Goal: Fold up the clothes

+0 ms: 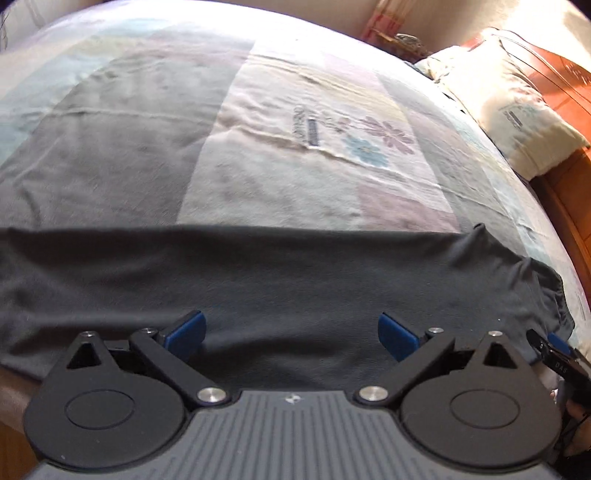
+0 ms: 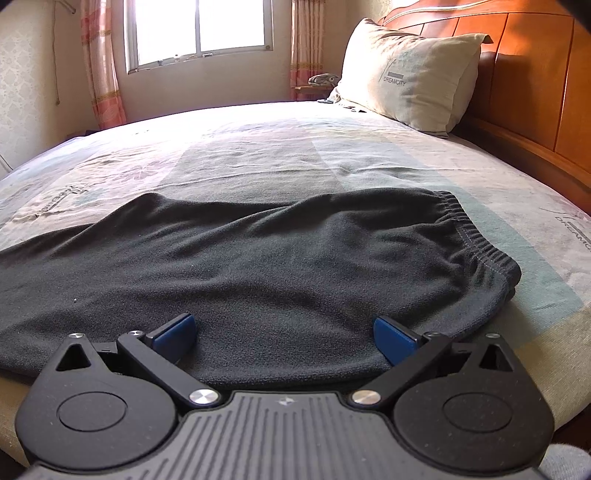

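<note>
Dark grey trousers (image 1: 280,280) (image 2: 258,266) lie flat across the near part of the bed. Their elastic waistband (image 2: 476,240) sits at the right end in the right wrist view. My left gripper (image 1: 291,334) hovers over the cloth near the bed's front edge, open, with nothing between its blue pads. Just as wide open, my right gripper (image 2: 284,338) is over the cloth close to the waistband end, holding nothing. The tip of the right gripper (image 1: 554,349) shows at the right edge of the left wrist view.
The bed sheet (image 1: 295,147) (image 2: 295,155) has pastel patches and flower prints. A pillow (image 2: 410,74) (image 1: 506,99) leans on the wooden headboard (image 2: 535,92) at the right. Beyond the bed are a window (image 2: 199,29) and curtains (image 2: 99,62).
</note>
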`<state>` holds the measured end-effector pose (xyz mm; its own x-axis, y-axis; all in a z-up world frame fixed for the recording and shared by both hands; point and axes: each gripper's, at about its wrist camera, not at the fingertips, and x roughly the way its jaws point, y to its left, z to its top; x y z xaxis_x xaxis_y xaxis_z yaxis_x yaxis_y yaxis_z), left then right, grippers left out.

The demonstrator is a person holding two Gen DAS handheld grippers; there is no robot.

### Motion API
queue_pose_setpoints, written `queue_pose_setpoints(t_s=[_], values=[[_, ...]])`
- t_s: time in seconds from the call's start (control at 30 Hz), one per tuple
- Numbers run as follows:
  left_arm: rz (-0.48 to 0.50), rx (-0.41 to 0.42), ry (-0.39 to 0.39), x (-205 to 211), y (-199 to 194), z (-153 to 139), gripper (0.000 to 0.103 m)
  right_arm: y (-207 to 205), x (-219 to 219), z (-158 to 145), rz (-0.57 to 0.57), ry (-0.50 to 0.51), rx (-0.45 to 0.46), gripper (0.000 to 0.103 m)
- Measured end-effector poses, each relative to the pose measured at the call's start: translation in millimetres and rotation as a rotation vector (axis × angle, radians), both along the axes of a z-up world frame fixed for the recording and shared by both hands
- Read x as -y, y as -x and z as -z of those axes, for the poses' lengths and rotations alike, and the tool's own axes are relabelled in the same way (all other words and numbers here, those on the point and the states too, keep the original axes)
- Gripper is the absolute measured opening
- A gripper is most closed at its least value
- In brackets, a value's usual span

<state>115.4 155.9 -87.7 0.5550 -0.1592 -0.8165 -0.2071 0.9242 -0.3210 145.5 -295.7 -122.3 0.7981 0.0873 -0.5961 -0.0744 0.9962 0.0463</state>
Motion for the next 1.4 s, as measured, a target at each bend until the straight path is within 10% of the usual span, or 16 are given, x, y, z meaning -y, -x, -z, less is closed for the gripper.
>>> queue_pose_setpoints(t_s=[0.63, 1.2, 1.4], values=[[0.029, -0.032, 0.046, -21, 31, 2, 0.102, -1, 1, 0, 0.0, 0.0, 0.001, 0.103], [-0.337, 0.138, 0.087, -158, -8, 7, 0.102, -2, -1, 1, 0.006, 0.006, 0.004, 0.103], [-0.253, 0.166, 0.171, -147, 17, -2, 0.102, -1, -1, 1, 0.007, 0.007, 0.005, 0.103]])
